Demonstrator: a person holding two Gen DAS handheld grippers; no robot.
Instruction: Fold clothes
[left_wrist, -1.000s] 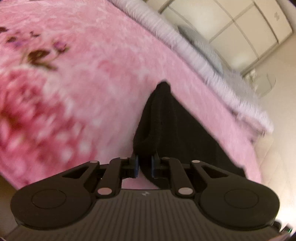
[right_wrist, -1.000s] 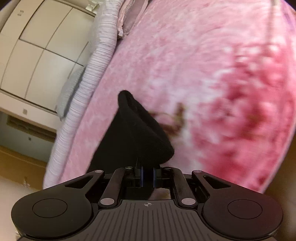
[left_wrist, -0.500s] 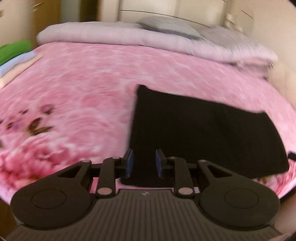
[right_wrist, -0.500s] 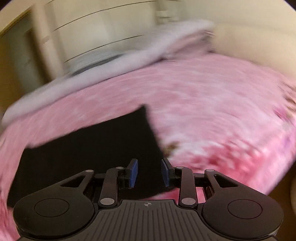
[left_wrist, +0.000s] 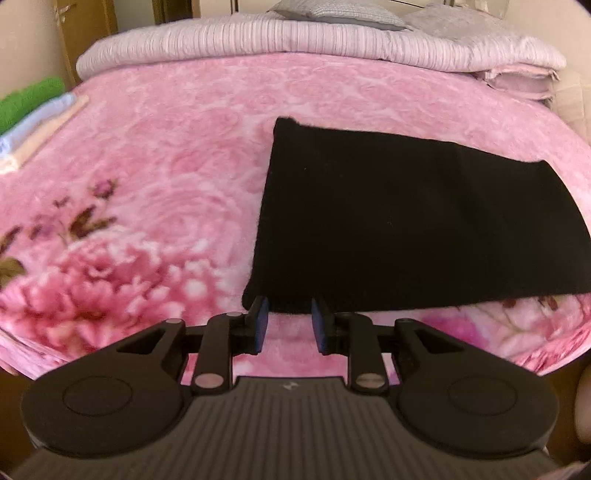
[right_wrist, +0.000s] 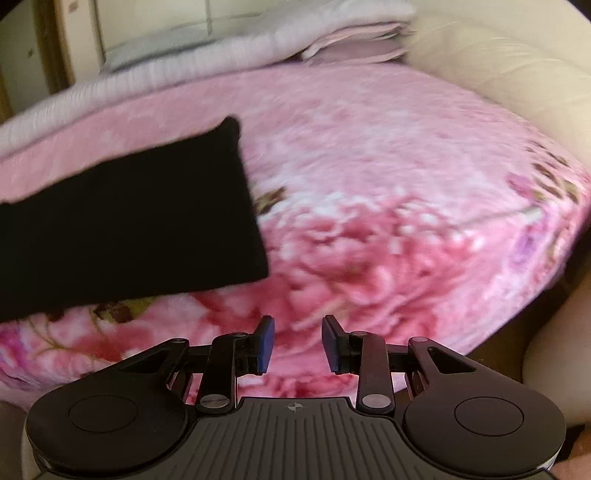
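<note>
My left claw (left_wrist: 287, 325): it is open, and nothing is between its blue pads (left_wrist: 261, 324). The tips sit just at the near edge of the black cloth.
My right claw (right_wrist: 297, 343): it is open too, with nothing in it. It hangs over the pink flowers, near the cloth's right end but apart from it.
Black cloth (left_wrist: 413, 225): it is folded into a flat, long shape and lies on the pink blanket, close to the near side of the bed. Its long way runs from left to right across the bed. One short end points left, the other right. In my left view the left end is just in front of my claw. In my right view the cloth (right_wrist: 125, 225) fills the left side, and its right end stops short of my claw.
Pink blanket (left_wrist: 177, 155): it is fluffy, with big pink flowers and brown leaves, and it covers the bed.
Writing: I can only see a small mark on each claw's body, too small to read.
Pile of folded things (left_wrist: 33, 118): green, pale blue and cream, at the far left edge, well apart from the black cloth.
Rolled quilt (left_wrist: 280, 40): pale and striped, along the far side of the bed.
Pillows (left_wrist: 340, 14): grey, behind the quilt.
</note>
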